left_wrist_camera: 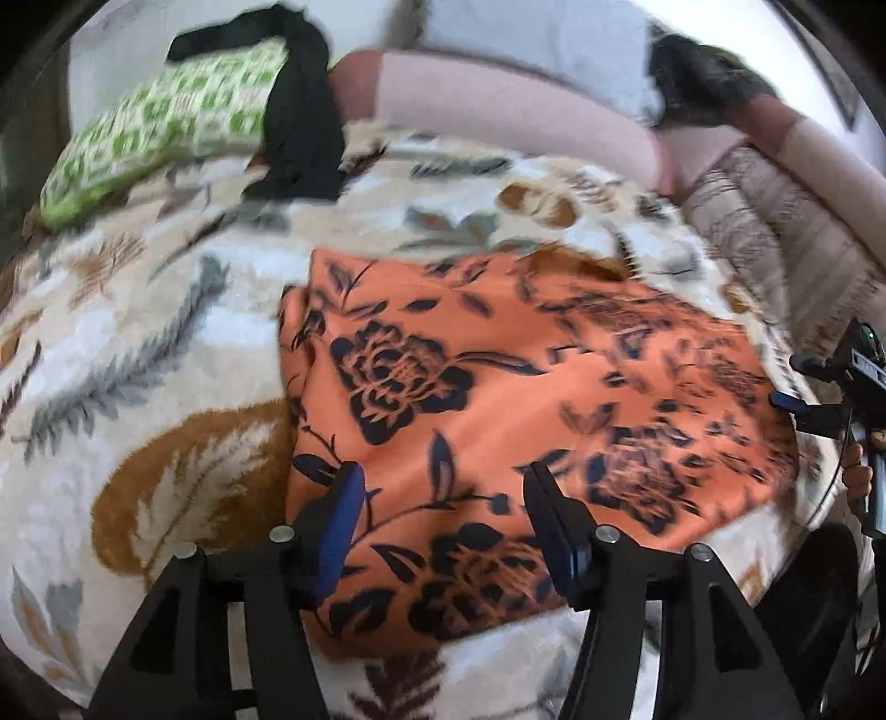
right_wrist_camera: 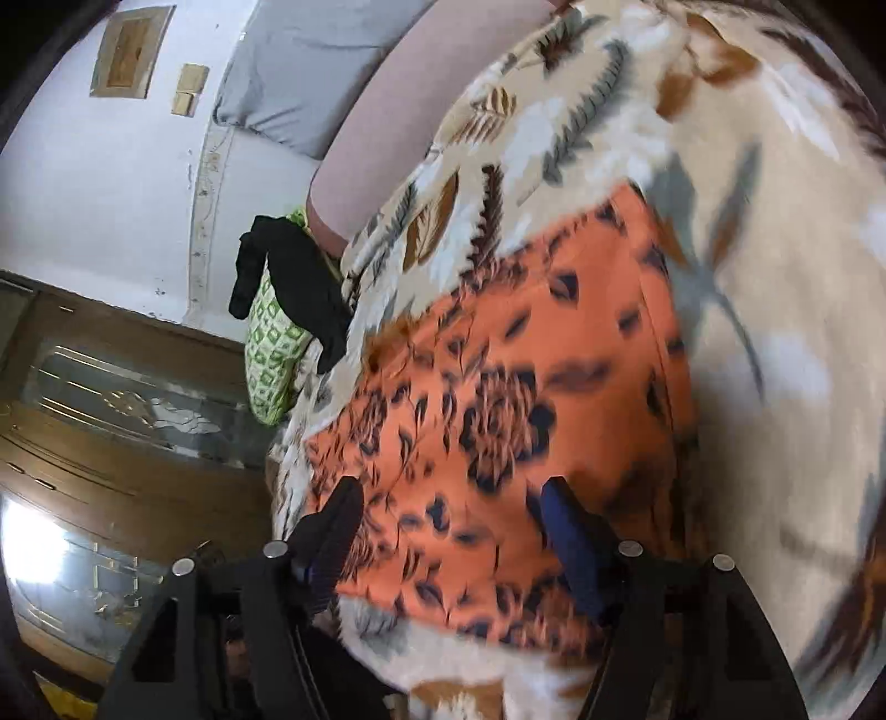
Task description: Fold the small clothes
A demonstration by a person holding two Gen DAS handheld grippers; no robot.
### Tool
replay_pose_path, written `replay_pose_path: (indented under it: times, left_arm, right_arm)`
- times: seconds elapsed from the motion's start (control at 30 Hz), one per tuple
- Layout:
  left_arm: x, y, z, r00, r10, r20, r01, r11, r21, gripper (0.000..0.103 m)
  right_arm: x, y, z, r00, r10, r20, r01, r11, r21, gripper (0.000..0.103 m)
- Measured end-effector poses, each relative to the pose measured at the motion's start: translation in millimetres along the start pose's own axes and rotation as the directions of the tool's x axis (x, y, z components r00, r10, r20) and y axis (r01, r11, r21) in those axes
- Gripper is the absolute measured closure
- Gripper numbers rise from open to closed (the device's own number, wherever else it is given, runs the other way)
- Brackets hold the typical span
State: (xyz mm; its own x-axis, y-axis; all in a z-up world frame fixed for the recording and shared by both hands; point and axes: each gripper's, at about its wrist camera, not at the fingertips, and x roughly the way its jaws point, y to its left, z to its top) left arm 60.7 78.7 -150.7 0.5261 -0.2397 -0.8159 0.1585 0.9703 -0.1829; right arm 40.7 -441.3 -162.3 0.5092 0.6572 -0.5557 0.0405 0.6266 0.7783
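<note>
An orange cloth with a black flower print (left_wrist_camera: 498,387) lies folded flat on a furry leaf-patterned blanket (left_wrist_camera: 138,343). My left gripper (left_wrist_camera: 443,493) hovers over the cloth's near edge, open, with nothing pinched between its blue pads. At the right edge of this view, beside the cloth's right corner, the right gripper (left_wrist_camera: 830,399) shows with a person's hand on it. In the right wrist view the same orange cloth (right_wrist_camera: 515,399) fills the middle. My right gripper (right_wrist_camera: 451,515) stands open above its near edge and holds nothing.
A green-patterned pillow (left_wrist_camera: 166,127) with a black garment (left_wrist_camera: 304,122) draped over it lies at the far left of the bed. A pink bolster (left_wrist_camera: 498,105) and a grey pillow (left_wrist_camera: 542,39) lie behind. A wooden cabinet with glass doors (right_wrist_camera: 111,399) stands beside the bed.
</note>
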Motion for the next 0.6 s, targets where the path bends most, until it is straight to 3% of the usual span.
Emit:
replay_pose_path:
  times: [0.07,0.1,0.17,0.2,0.3,0.33,0.37,0.4,0.43,0.47,0.53,0.6]
  left_arm:
    - [18,8,0,0.999,0.021,-0.044,-0.023,0.999,-0.039,0.046]
    - [15,6,0,0.999,0.031,-0.032,-0.032,0.999,-0.033,0.046]
    - [7,-2,2,1.000,0.025,-0.004,-0.025,1.000,-0.014,0.046]
    - [5,-6,4,1.000,0.016,0.010,-0.016,1.000,-0.012,0.046]
    - [8,-12,10,1.000,0.002,0.015,-0.002,1.000,-0.012,0.046]
    - [13,-11,11,1.000,0.011,0.002,-0.011,1.000,-0.016,0.046]
    - [18,-10,10,1.000,0.015,-0.014,-0.015,1.000,-0.021,0.046]
    - [22,-7,9,0.999,0.016,-0.028,-0.016,1.000,-0.021,0.046]
    - [22,-7,7,0.999,0.028,-0.032,-0.029,0.999,-0.018,0.046]
    - [17,-8,6,0.999,0.032,-0.020,-0.032,0.999,-0.016,0.046]
    - [5,-7,3,1.000,0.019,0.017,-0.019,1.000,-0.020,0.046]
    - [-5,-9,2,0.999,0.022,0.044,-0.021,1.000,-0.020,0.045]
  right_arm:
    - [8,-24,19,0.993,-0.116,0.022,0.116,0.993,0.033,0.038]
    - [4,-37,26,0.995,-0.090,0.053,0.083,0.988,0.130,0.044]
    - [-8,-23,33,0.986,-0.125,0.110,0.115,0.989,0.096,0.043]
    - [-11,-9,37,0.984,-0.121,0.132,0.116,0.992,0.043,0.041]
    - [9,5,56,0.997,0.012,0.075,-0.012,1.000,0.010,0.038]
    - [21,2,68,0.998,-0.013,0.063,0.014,1.000,-0.015,0.037]
    - [32,-10,80,0.992,-0.110,0.062,0.111,0.994,-0.013,0.037]
    - [30,-30,88,0.985,-0.157,0.078,0.154,0.987,0.048,0.037]
    - [21,-49,93,0.985,-0.109,0.131,0.085,0.981,0.176,0.044]
    - [12,-52,92,0.982,-0.085,0.170,0.047,0.976,0.214,0.044]
    - [-15,-29,78,0.963,-0.128,0.236,0.103,0.988,0.115,0.037]
    - [-29,-14,54,0.972,-0.093,0.214,0.079,0.994,0.073,0.035]
